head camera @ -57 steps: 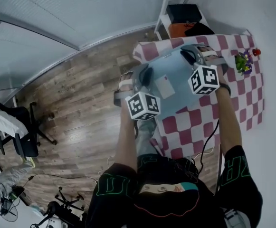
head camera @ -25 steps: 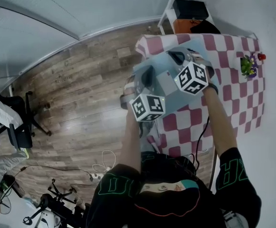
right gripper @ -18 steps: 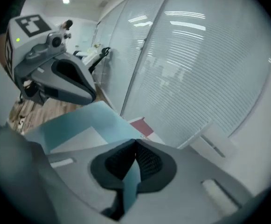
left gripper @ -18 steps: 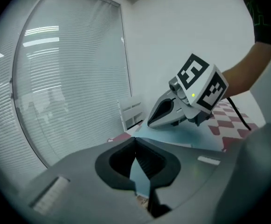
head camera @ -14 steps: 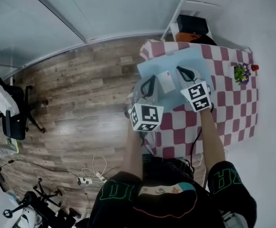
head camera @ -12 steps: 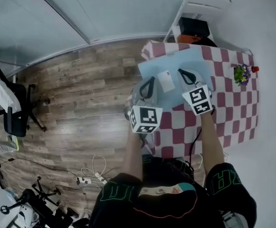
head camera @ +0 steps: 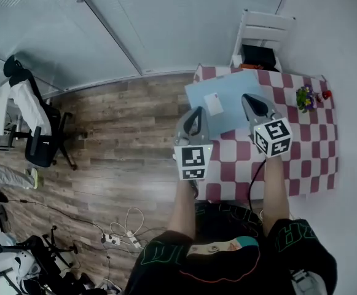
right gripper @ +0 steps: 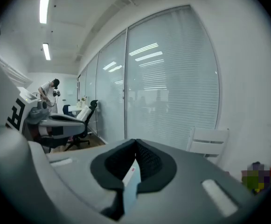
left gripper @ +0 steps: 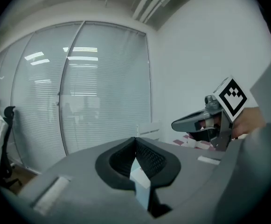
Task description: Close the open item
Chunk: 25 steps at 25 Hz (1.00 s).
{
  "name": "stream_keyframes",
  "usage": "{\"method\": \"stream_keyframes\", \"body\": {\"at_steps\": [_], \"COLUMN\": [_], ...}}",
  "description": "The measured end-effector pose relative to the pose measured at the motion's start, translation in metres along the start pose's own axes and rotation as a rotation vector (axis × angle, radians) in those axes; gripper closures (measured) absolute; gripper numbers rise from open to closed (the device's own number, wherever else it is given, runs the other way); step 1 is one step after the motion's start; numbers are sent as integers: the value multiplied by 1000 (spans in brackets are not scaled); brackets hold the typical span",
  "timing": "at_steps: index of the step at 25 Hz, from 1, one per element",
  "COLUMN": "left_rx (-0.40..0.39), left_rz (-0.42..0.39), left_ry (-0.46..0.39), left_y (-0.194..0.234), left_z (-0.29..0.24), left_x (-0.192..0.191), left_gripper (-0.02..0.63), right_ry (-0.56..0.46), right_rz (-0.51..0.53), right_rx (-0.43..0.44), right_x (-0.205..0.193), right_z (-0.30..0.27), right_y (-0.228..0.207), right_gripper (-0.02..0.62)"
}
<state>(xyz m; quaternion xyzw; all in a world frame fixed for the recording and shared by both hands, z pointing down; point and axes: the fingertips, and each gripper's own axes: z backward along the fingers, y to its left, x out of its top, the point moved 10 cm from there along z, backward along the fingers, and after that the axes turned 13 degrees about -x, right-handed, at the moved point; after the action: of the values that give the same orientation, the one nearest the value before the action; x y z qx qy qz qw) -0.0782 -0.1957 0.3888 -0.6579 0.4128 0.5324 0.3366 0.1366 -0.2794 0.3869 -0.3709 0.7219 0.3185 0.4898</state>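
Folder, pale blue, flat on table

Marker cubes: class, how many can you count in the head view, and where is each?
2. One cube is on the left gripper, at the checked tablecloth's left edge; the other cube is on the right gripper, over the tablecloth. None appears hidden.

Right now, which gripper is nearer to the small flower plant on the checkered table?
Right. The right gripper hangs left of the flower plant in the head view; the left gripper is farther left.
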Motion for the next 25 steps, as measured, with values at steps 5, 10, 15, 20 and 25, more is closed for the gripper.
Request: {"method": "stream_keyframes", "body": {"at_steps": [5,10,15,20,25], "left_rx": [95,190,223,234,228], "left_rz": [-43,-64,-71,-88,-127], "left_ry": [-81,-118,-136,-149,-147], "left_y": [-17,-38,-55,-64,-70], "left_z": [39,66,70,69,66], "left_x": [32,42,50,58,63], "left_gripper": [598,598,598,599,600], "right_ry": [-117,-197,-263,-278,-301], "right_rz": [-59,45,43,31,16], "right_rx": [-35,-77,-94,-102,-122], "right_x": [27,38,41,39,41], "right_z": [48,97,120,130,134], "right_y": [4,16,10,2,-7], "right_gripper": [592,592,592,592,592]}}
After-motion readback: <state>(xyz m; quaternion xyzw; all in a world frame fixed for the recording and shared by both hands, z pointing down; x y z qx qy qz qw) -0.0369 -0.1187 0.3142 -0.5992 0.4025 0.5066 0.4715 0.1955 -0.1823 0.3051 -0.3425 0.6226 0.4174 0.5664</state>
